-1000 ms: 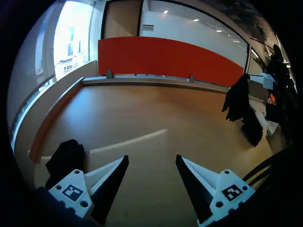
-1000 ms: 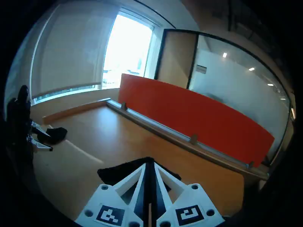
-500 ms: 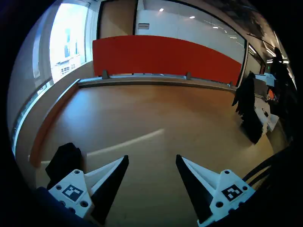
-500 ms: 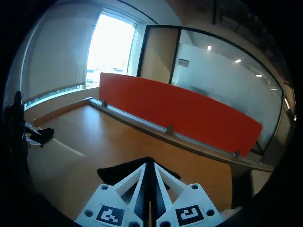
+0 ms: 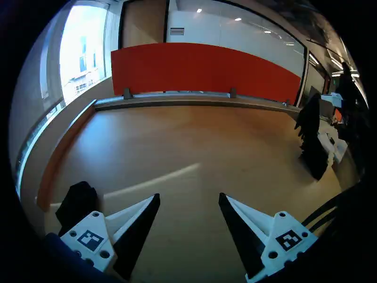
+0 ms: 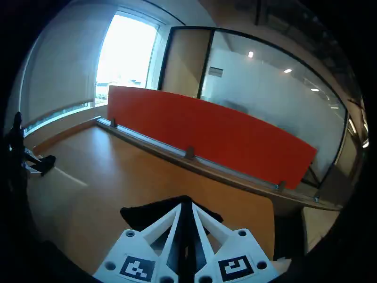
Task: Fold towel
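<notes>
The right tool is pinched closed on the black towel, held above the surface at its right side. The left tool gapes empty. The grasping step seems under way; next, the left tool likely needs a free corner.

1. Wooden table spanned the middle of the left gripper view; light-brown top, with a pale streak of light across it at lower centre.
2. Dark cloth bundle lay on the top at lower left, near the table's left edge.
</notes>
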### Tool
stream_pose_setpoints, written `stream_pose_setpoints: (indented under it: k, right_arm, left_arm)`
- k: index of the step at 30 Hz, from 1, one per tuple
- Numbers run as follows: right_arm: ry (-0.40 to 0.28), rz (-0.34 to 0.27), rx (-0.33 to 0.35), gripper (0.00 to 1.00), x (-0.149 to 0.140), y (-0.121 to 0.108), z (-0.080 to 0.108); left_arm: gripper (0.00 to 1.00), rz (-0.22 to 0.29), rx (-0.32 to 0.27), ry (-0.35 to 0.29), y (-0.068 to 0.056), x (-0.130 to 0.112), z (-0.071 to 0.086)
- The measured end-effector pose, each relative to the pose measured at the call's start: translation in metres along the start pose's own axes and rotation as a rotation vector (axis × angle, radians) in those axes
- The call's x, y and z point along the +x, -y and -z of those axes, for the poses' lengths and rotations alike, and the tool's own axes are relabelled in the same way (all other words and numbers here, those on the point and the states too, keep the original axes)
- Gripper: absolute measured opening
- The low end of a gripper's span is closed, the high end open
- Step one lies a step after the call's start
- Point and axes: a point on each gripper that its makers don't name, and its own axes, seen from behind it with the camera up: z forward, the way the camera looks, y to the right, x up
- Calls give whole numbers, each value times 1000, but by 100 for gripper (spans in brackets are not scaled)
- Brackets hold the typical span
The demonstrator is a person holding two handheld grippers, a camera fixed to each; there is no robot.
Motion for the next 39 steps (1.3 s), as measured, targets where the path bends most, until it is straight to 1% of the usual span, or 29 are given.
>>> stream_pose_setpoints:
  k: [5,11,17,22,28,39]
  right_arm:
    - [19,-4,-12,2,-10,-22,-2]
    - [36,-18,-18,2,-21,-40,-6]
    - [55,-26,-18,2,-34,-49,-11]
    - [66,-27,-23,2,-41,-54,-9]
    - [76,-44,-38,2,-53,-61,2]
    - [115,-72,-86,2,-92,-68,42]
  left_arm:
    - [93,-7,2,3,-7,3,-3]
    - [92,-12,5,8,-15,3,-6]
    - [93,-17,7,11,-21,2,-6]
    - [92,-17,6,12,-25,2,-7]
    - [92,-21,1,13,-31,4,-9]
    - [92,-31,-23,10,-42,6,-11]
